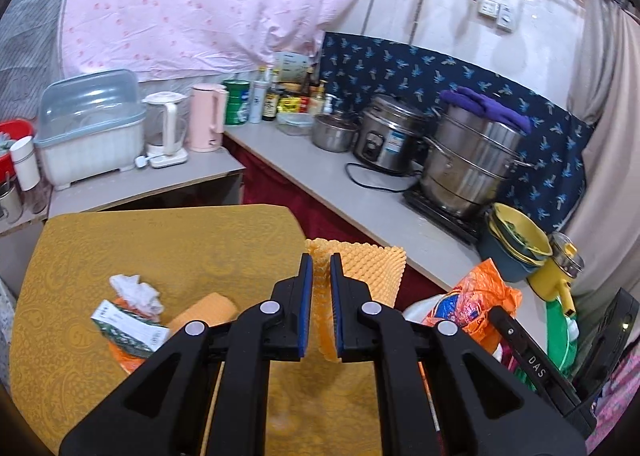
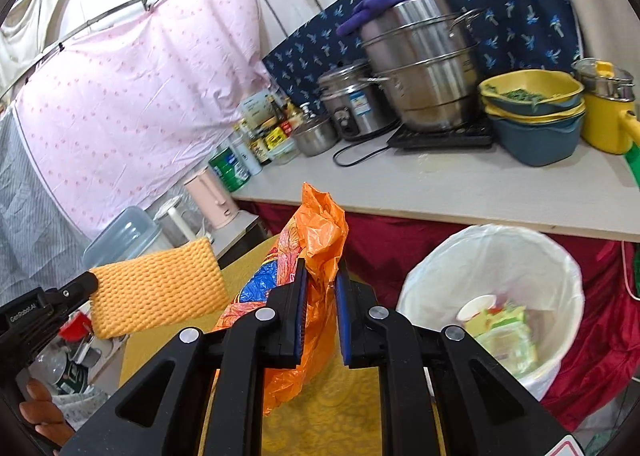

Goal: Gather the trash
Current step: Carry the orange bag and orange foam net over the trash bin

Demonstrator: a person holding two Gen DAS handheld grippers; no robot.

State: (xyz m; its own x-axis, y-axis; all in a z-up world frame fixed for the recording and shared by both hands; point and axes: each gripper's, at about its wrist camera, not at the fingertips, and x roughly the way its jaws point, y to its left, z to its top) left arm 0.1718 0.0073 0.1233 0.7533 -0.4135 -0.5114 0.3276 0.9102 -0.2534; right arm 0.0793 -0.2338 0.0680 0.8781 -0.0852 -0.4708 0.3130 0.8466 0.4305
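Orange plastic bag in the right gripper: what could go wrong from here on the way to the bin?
The right gripper pinches only a thin fold of the orange plastic bag, so it might slip out short of the white-lined trash bin.
The left gripper holds the orange foam net close by; the two loads could collide.
The crumpled tissue and small carton remain on the table and might be missed.

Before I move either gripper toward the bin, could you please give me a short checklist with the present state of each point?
1. Left gripper shut on the orange foam net: ok.
2. Right gripper gripping the orange plastic bag: ok, the bag sits between the fingers.
3. Trash bin open and lined: ok.
4. Room in the bin: ok, only a cup and wrappers at the bottom.
5. Bag directly over the bin: not ok, it hangs left of the rim.
6. Table cleared: not ok, crumpled tissue and small box remain.
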